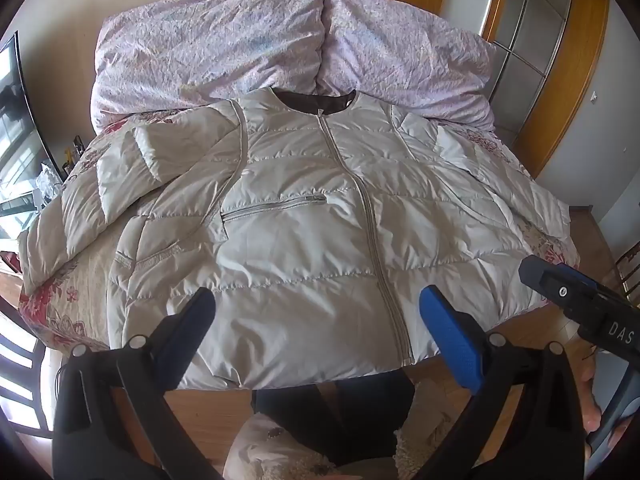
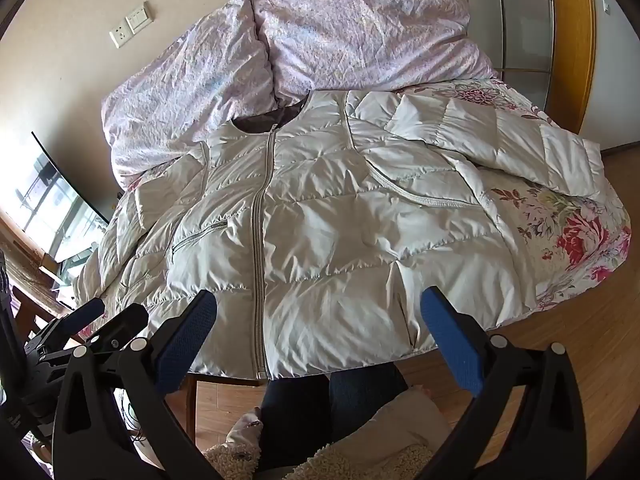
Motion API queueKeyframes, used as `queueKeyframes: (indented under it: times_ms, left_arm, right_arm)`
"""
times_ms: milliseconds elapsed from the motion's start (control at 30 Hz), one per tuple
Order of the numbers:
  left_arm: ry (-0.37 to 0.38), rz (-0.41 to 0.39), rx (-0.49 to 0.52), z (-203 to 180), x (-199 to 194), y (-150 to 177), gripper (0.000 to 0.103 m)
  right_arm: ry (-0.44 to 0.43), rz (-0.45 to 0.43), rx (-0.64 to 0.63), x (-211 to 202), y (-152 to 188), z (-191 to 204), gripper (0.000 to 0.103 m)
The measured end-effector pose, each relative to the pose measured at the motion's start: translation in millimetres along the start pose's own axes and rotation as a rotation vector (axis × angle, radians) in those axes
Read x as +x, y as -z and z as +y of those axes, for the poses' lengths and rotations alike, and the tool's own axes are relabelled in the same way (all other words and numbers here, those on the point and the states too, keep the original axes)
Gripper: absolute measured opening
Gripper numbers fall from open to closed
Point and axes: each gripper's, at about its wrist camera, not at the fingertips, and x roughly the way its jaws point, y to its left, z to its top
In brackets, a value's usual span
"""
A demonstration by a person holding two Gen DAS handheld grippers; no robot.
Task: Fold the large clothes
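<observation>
1. The puffer jacket (image 1: pixel 304 216) lies face up on the bed, zipped shut, collar toward the pillows and hem toward me at the near edge of the mattress.
2. Its front zipper (image 1: pixel 370 216) runs from the dark-lined neckline down to the hem; a slanted chest pocket zip (image 1: pixel 274 205) sits on the panel to the left of it in my left view.
3. One sleeve (image 1: pixel 120 176) is bent back over itself on the left of that view; the other sleeve (image 2: pixel 496 136) stretches out toward the right edge of the bed in my right view.
4. My left gripper (image 1: pixel 318 320) hangs above the hem with its jaws spread wide and nothing between them, not touching the fabric.
5. My right gripper (image 2: pixel 318 320) is likewise released, jaws wide, poised over the hem just right of the zipper, holding nothing.
6. Under the jacket is a floral bedspread (image 2: pixel 572 236), with red blooms showing on both sides.
7. A crumpled lilac duvet (image 1: pixel 224 36) is heaped at the head of the bed, touching the collar.
8. Below the hem I see my dark trousers (image 2: pixel 304 404) and the wooden floor (image 2: pixel 560 344).
9. A television (image 2: pixel 52 196) stands by the wall at left; wood-framed glass doors (image 1: pixel 536 28) are at right.
</observation>
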Motion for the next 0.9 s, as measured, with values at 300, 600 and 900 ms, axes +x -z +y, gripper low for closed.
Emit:
queueKeyframes:
  times_ms: [300, 600, 900]
  left_arm:
    - [0.002, 0.002, -0.001, 0.1, 0.1, -0.2, 0.101]
    - [0.002, 0.004, -0.002, 0.1, 0.1, 0.0, 0.101]
    - [0.002, 0.004, -0.002, 0.5, 0.1, -0.1, 0.101]
  right_arm:
    - [-0.003, 0.001, 0.0, 0.6, 1.4, -1.1, 0.102]
    - [0.0, 0.004, 0.001, 1.7, 1.6, -2.3, 0.102]
    - [0.002, 0.006, 0.002, 1.6, 2.5, -3.4, 0.102]
